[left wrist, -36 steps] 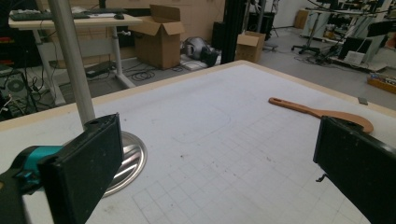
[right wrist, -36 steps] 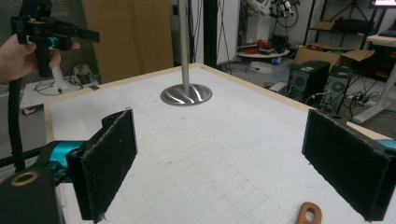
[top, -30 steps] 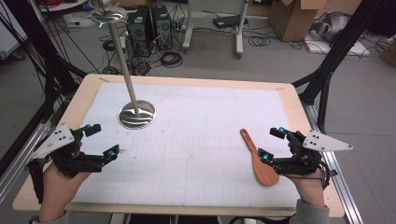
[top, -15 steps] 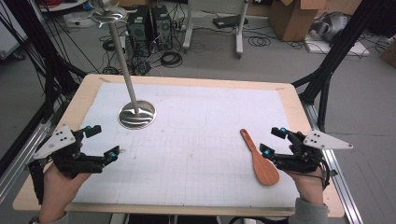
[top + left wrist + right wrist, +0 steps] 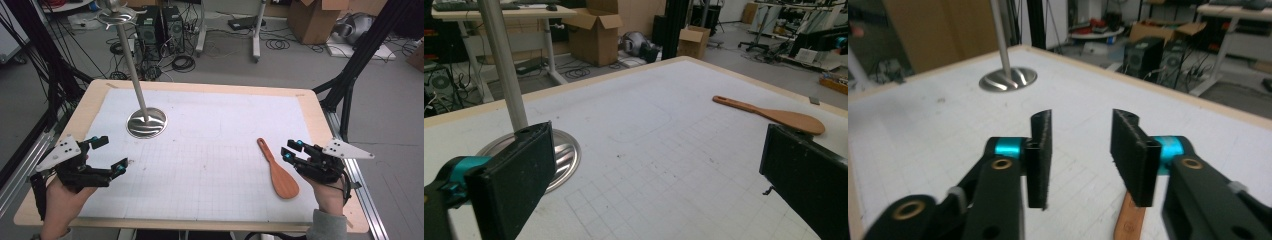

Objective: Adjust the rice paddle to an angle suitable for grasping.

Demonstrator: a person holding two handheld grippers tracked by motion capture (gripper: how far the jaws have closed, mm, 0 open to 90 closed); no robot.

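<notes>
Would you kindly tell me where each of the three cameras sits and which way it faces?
High view: above the person's side, looking forward and down on the table; both forearms, left gripper and right gripper show.
Left gripper view: on the left gripper, facing across the table to the wooden spoon; wide-open jaws show.
Right gripper view: on the right gripper, whose jaws have just been closing, nothing between them, above the spoon handle.
All share the metal stand.

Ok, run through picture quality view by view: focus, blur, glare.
High view: sharp and evenly lit, with soft shadows; the round shiny steel stand base throws bright reflections. Left gripper view: the flat wooden rice spatula is in focus, while the near black jaws look soft. Right gripper view: the background room is blurred, as is the spatula handle below the jaws, and the steel base glints.
</notes>
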